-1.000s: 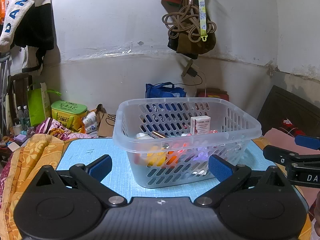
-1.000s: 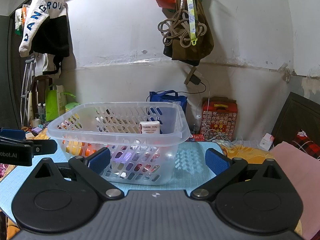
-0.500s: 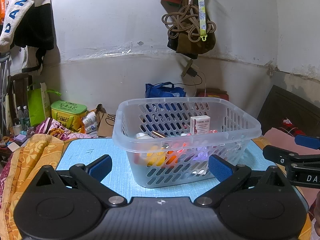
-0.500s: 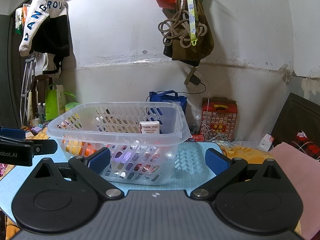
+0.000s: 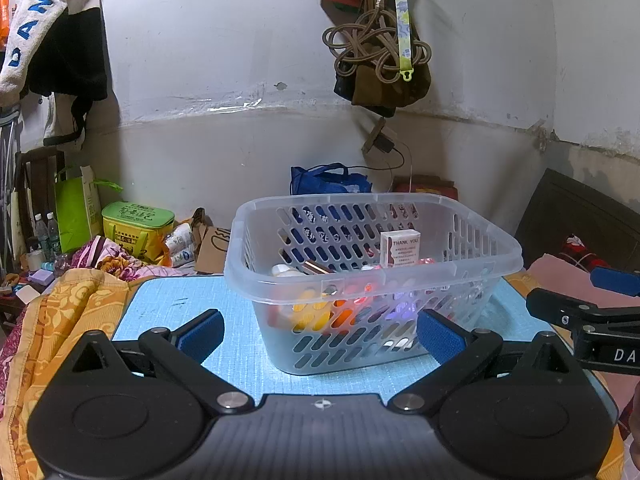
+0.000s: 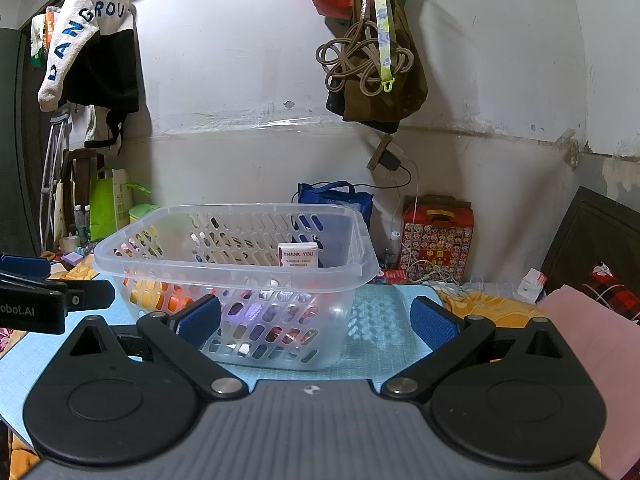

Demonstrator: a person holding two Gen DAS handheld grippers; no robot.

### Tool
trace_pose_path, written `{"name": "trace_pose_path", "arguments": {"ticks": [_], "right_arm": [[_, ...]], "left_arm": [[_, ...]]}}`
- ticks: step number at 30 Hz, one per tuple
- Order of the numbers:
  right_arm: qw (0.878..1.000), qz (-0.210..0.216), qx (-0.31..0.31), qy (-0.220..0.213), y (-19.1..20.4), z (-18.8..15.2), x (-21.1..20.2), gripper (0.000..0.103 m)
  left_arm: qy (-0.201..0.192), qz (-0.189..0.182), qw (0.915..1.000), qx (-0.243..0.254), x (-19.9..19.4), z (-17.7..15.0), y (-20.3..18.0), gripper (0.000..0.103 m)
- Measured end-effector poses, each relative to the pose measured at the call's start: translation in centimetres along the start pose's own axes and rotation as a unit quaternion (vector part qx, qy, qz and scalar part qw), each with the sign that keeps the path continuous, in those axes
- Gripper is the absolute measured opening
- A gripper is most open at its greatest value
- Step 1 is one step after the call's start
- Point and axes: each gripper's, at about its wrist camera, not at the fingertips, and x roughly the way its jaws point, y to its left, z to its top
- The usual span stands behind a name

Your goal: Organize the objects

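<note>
**Both grippers poised before a loaded basket**

We hold our left gripper (image 5: 320,330) and right gripper (image 6: 316,318) level and low just in front of the basket (image 5: 400,280), each with its blue pads spread wide and nothing between them. In the left view the right gripper's fingers reach in beside the basket's right end; in the right view the left gripper's do the same at its left end.

The basket, clear perforated plastic, sits on the blue mat (image 5: 168,308), directly ahead of us. We judge it light and somewhat flexible; its thick rolled rim looks the firmest place to pinch, one gripper per short end. The smooth plastic may slip.

Inside the basket, a small "THANK YOU" box (image 5: 400,249) stands upright toward its far side, above a jumble of small coloured items we cannot identify. These would shift if the basket tilts.
</note>
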Motion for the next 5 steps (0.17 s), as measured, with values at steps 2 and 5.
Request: {"name": "trace_pose_path", "arguments": {"ticks": [2,5], "right_arm": [[1.0,0.001,0.0,0.0,0.0,-0.03,-0.02,0.103],[1.0,0.0,-0.001,0.0,0.0,-0.01,-0.01,0.103]], "left_arm": [[0.002,-0.003,1.0,0.002,0.05,-0.01,-0.04,0.103],[-0.003,0.001,1.0,0.002,-0.03,-0.05,-0.11,0.103]]}}
